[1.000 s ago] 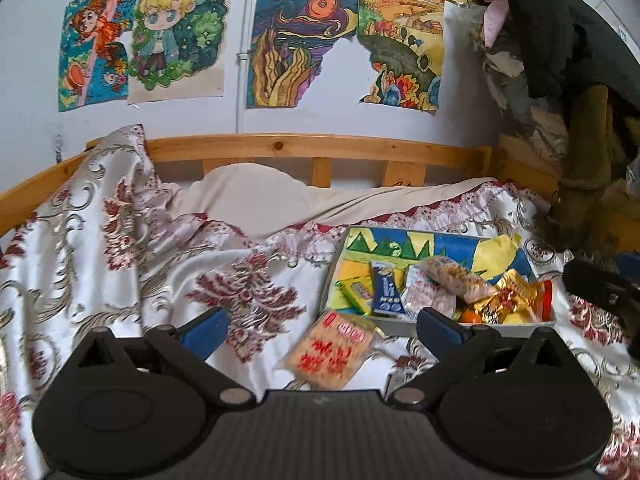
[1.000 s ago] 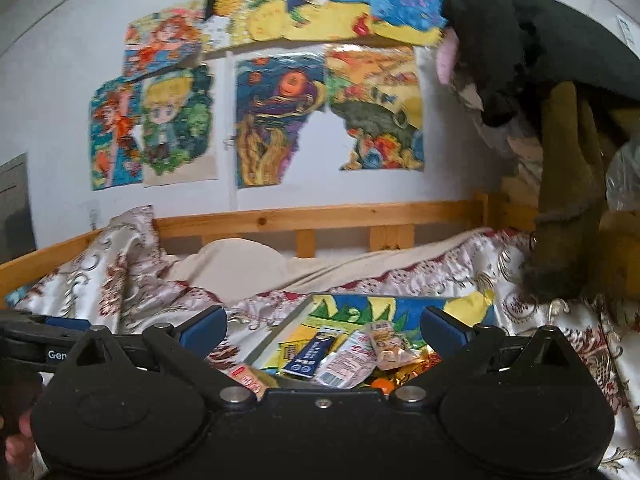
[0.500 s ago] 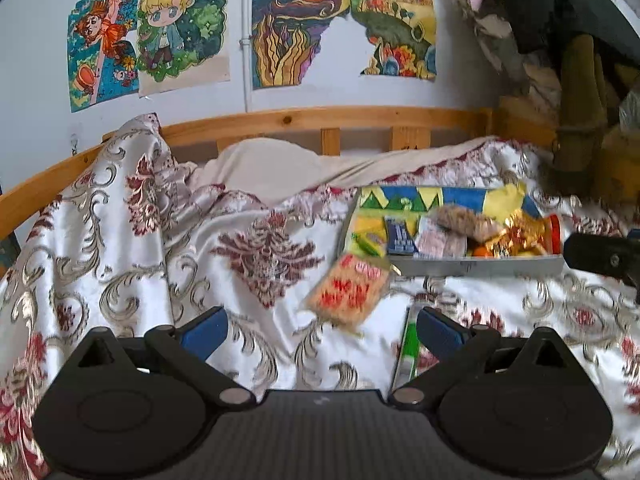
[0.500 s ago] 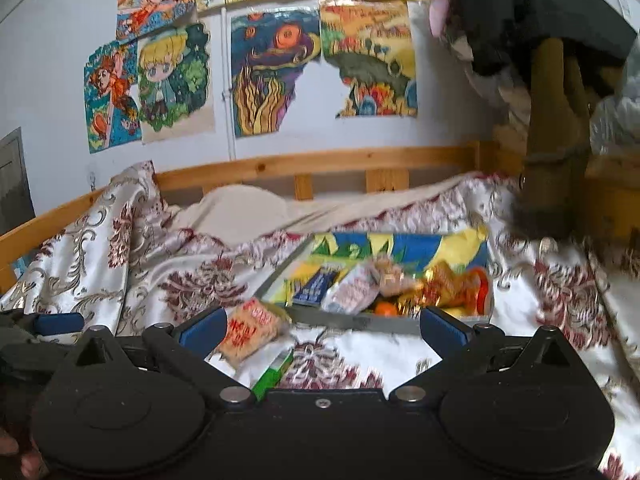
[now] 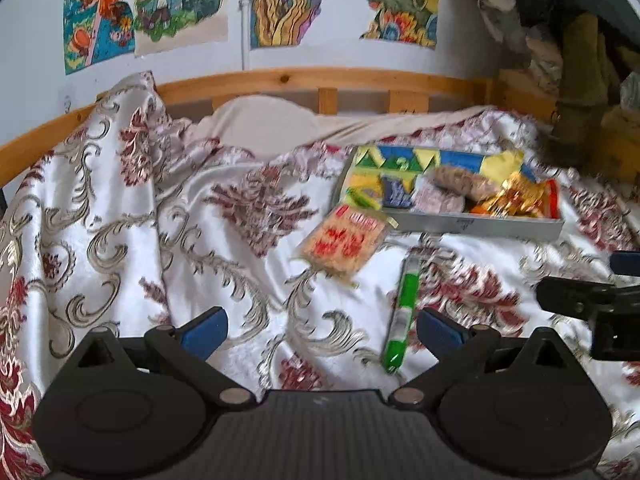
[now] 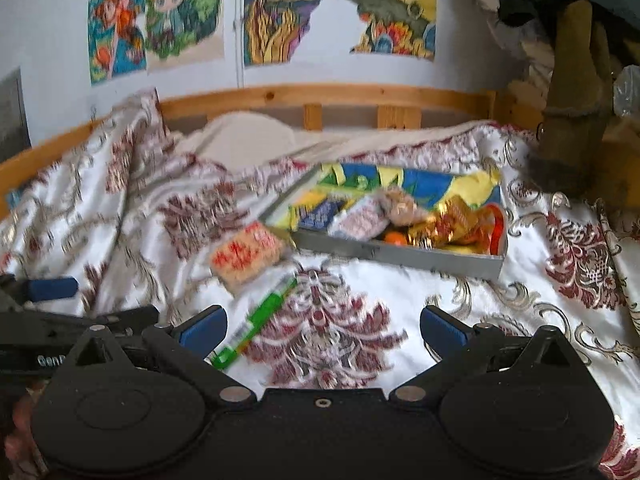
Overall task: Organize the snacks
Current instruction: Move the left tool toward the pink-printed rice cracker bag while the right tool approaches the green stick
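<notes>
While both grippers' jaws stand apart and empty, a long green snack stick (image 5: pixel 402 312) lies on the floral bedspread (image 5: pixel 224 248) near the grey snack tray (image 5: pixel 480 225).

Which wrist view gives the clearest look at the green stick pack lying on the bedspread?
The left wrist view: the green stick pack lies whole and fairly sharp, beside the right finger. The right wrist view shows it motion-blurred, its near end beside the left finger.

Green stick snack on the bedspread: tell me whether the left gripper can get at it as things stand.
Probably yes. The green stick snack lies alone on the bedspread, just ahead of the open left gripper near its right finger, with nothing over it.
</notes>
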Demonstrator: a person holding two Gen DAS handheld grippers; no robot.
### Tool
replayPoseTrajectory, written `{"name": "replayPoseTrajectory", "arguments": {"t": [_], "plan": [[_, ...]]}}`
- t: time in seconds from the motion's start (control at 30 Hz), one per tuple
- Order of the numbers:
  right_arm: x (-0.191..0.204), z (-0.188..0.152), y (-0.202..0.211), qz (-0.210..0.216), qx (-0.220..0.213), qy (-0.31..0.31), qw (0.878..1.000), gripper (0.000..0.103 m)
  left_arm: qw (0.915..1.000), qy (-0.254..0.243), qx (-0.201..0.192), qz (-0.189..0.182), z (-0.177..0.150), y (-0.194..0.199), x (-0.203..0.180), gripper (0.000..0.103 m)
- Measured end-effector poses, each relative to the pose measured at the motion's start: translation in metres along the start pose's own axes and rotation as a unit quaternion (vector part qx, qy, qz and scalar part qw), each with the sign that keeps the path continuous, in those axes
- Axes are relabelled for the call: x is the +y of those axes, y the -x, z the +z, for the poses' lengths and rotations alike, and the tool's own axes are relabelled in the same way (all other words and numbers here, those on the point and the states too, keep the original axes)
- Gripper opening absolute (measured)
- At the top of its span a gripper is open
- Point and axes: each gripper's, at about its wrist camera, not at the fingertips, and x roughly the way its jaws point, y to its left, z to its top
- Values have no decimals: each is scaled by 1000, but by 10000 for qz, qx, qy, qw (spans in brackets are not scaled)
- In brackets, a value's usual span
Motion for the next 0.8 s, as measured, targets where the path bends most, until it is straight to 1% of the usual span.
{"name": "replayPoseTrajectory", "arguments": {"t": [0.13, 0.23, 0.4, 0.57, 0.8], "plan": [[-2, -7, -11, -87, 332, -74, 9994, 102, 9997, 32, 194, 121, -4, -6, 4, 102], [-2, -10, -16, -77, 470, -162, 9987, 102, 9997, 82, 214, 115, -3, -8, 6, 102], [3, -11, -18, -6, 436, -95, 9990, 102, 9996, 123, 245, 111, -3, -9, 8, 102], [4, -12, -20, -13, 438, -136, 9989, 102, 9991, 290, 302, 83, -1, -11, 11, 102], [8, -15, -25, 6, 437, -146, 9989, 102, 9990, 365, 248, 65, 2, -16, 13, 102]]}}
